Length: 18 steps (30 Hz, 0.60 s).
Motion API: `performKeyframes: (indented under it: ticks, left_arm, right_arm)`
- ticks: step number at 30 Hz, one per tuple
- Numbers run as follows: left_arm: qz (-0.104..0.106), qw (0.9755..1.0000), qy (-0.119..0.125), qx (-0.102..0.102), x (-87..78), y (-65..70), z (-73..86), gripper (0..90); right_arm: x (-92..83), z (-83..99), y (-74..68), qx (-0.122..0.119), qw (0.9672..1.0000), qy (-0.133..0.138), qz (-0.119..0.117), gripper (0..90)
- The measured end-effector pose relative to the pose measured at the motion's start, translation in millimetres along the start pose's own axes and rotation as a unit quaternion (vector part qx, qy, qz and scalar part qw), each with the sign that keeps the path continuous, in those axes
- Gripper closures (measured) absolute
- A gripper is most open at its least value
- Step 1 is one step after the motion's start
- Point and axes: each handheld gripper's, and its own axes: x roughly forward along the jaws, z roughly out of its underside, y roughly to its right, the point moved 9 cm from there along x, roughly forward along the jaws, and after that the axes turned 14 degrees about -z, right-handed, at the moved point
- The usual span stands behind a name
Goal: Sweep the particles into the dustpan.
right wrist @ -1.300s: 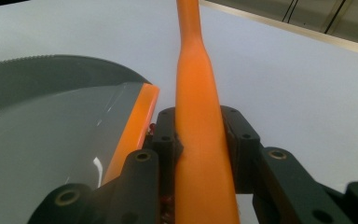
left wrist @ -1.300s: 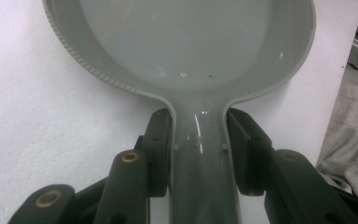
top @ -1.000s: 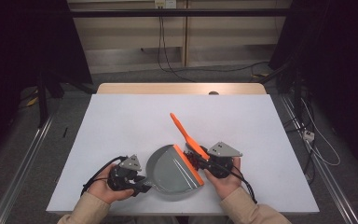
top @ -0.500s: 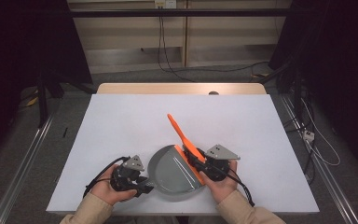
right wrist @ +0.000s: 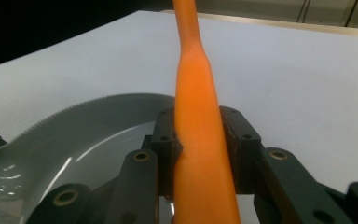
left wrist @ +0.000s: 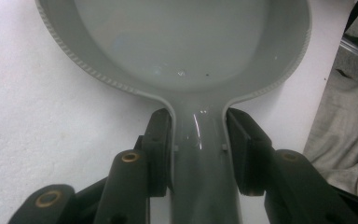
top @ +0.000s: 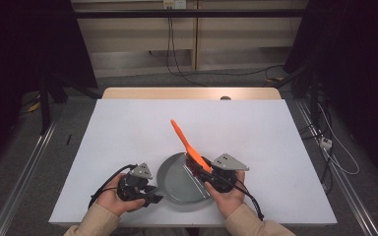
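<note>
A grey pan rests on the white table near its front edge. My left gripper is shut on the pan's handle, with a black pad pressed against each side of it; the bowl lies straight ahead of the jaws. My right gripper is shut on an orange spatula over the pan's right rim. The spatula's handle slants up and away to the far left. The pan's rim curves below the right jaws. A pale strip lies across the pan floor under that gripper.
A wooden strip borders the table's far edge. Cables and a small white plug lie on the floor to the right. A metal rail runs along the floor on the left. The table's far half is bare white surface.
The right gripper and the orange spatula have shifted slightly to the left over the pan. The left gripper and the pan have stayed where they were.
</note>
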Motion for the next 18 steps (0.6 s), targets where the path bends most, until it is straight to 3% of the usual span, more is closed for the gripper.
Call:
performKeyframes:
  ticks: [4,6,9,13,15,18]
  left_arm:
    - [-0.001,1.0,0.0,0.002,0.4,-0.6,1.1,63.1]
    - [0.001,1.0,0.0,0.0,0.6,-1.4,2.4,63.0]
    - [0.001,1.0,0.001,0.001,0.0,-3.3,3.0,63.1]
    - [0.001,1.0,0.003,-0.003,-0.5,-3.8,2.9,63.1]
    - [0.001,1.0,0.002,0.003,-1.4,-5.5,3.7,63.0]
    - [0.0,1.0,0.002,-0.004,-2.3,-6.2,4.4,63.0]
  right_arm:
    - [4.4,-6.8,-10.1,-0.004,0.9997,0.007,-0.021,70.8]
    - [6.8,-9.3,-15.5,0.007,0.9991,0.012,-0.039,71.0]
    - [5.9,-15.9,-16.1,-0.01,0.9991,0.014,-0.039,71.1]
    - [-1.7,-27.4,-4.6,-0.009,0.9991,0.026,-0.033,71.1]
    - [-5.0,-28.4,4.6,-0.016,0.9994,0.024,-0.021,71.1]
    - [-9.1,-24.7,20.6,-0.007,0.9997,0.022,-0.008,71.1]
